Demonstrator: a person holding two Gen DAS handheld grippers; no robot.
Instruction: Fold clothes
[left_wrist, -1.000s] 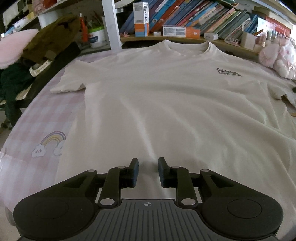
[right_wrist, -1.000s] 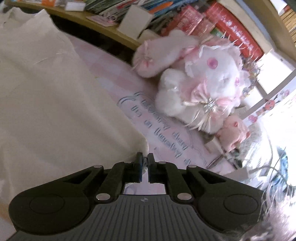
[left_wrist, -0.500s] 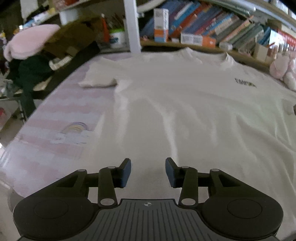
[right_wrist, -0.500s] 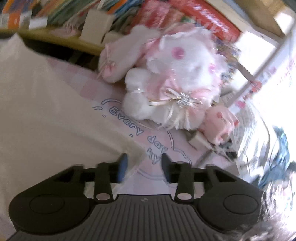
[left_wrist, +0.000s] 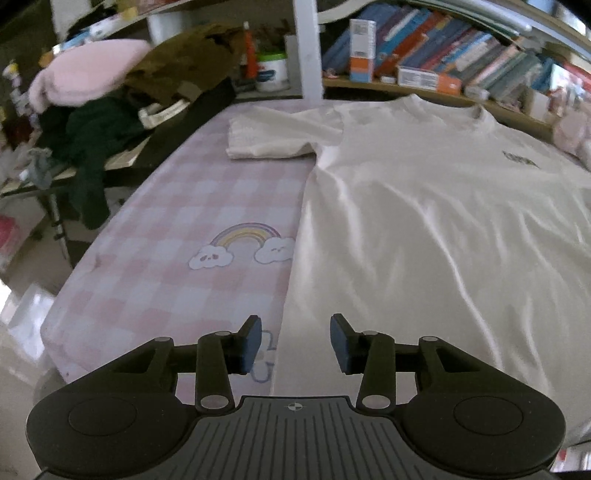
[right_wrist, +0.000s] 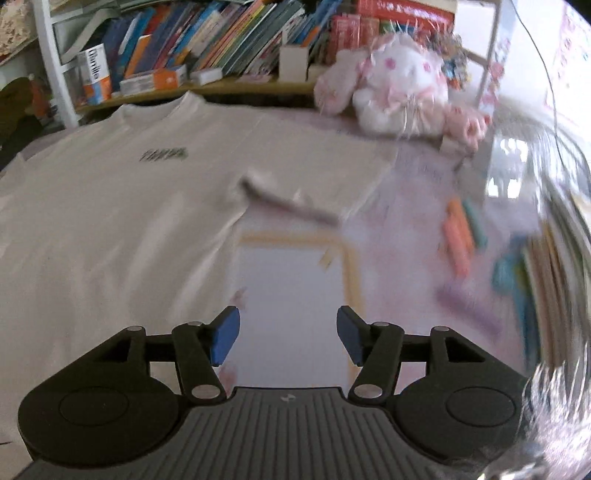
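Two tongs show, one per view, and neither holds anything. Left gripper (left_wrist: 295, 341) hangs with its two blue pads set moderately apart, nothing between them, above the side hem of the one cream T-shirt (left_wrist: 424, 221), where cloth meets the pink checked bedcover (left_wrist: 177, 229). Right gripper (right_wrist: 284, 339) has its jaws opening at this moment, empty between the two pads, above the bedcover just off the shirt's other side; that view is smeared with motion.

The T-shirt lies flat and face up across the bedcover, collar toward the bookshelf (left_wrist: 424, 83), with one small dark chest print (left_wrist: 521, 160). One short sleeve (left_wrist: 273, 136) spreads out on the checks in the left view; the other sleeve (right_wrist: 295, 205) in the right view lies rumpled, its edge turned up.

One rainbow print with two clouds (left_wrist: 242, 247) sits on the bedcover beside the shirt's side edge. One row of books fills the shelf behind the collar. One white-and-pink plush toy (right_wrist: 399, 92) sits at the far corner of the bed, clear of the shirt. One heap of dark and pink clothes (left_wrist: 122, 99) rests off the bed's left side
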